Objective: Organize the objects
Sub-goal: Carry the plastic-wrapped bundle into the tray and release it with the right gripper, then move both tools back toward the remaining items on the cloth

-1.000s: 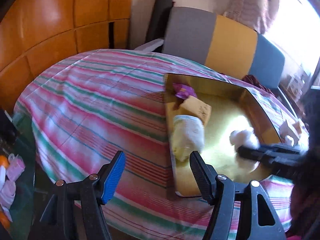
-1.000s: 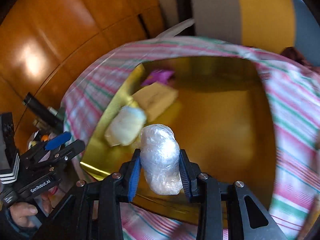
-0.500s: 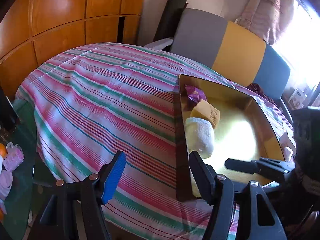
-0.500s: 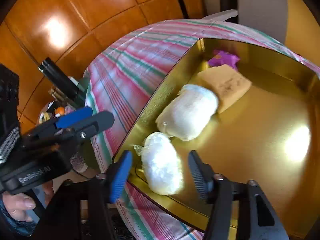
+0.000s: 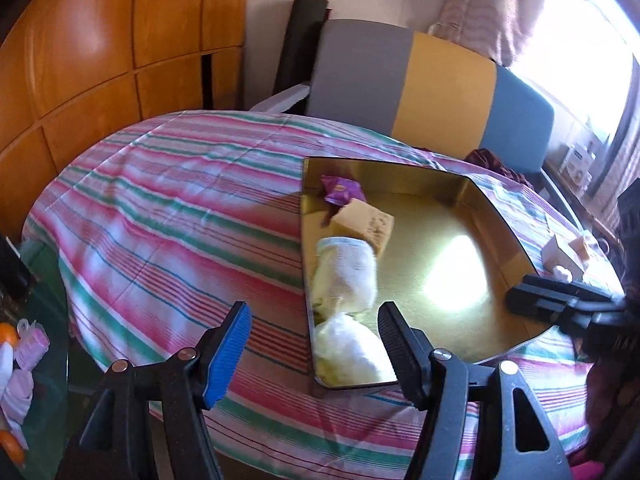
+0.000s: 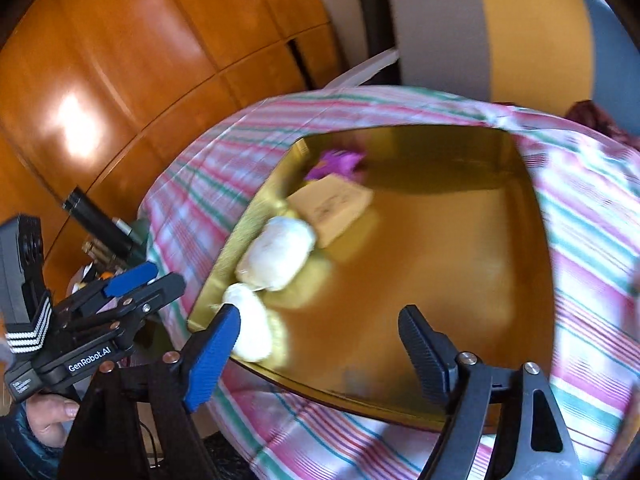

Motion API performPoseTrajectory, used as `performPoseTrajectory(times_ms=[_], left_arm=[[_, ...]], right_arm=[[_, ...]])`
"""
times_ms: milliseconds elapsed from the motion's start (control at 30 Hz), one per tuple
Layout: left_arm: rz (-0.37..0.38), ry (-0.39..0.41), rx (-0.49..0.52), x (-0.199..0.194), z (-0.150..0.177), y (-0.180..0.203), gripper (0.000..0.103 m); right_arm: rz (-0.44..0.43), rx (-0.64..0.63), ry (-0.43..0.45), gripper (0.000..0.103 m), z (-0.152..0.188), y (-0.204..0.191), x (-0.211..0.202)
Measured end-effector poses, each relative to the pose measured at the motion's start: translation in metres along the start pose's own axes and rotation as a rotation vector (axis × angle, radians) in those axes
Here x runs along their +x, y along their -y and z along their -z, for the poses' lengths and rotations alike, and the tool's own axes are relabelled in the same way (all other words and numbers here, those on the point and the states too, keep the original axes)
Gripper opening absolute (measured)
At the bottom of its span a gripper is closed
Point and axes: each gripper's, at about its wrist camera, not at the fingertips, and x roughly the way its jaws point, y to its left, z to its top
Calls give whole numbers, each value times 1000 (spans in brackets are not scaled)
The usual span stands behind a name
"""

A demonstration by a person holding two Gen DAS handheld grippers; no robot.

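The right gripper (image 6: 320, 344) has released the plastic-wrapped bundle (image 6: 250, 330) into the gold tray (image 6: 536, 216) (jaws now spread, left gripper's (image 5: 314, 340) too), so that item is placed.

The left wrist camera looks forward from the table's near edge, just left of the gold tray (image 5: 440, 256), across the striped tablecloth (image 5: 180, 216) toward the tricolour chair back (image 5: 420, 84). The right wrist camera hangs close over the tray's near rim (image 6: 360, 396), facing the same chair (image 6: 500, 36). Both views share the tray and its four items.
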Motion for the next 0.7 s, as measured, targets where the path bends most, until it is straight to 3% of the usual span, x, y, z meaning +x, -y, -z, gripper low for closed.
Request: performPoseTrajectory(times_ms=[700], left_arm=[[117, -10, 289, 1, -7, 127, 66]], right_arm=[[439, 333, 205, 95, 33, 209, -160]])
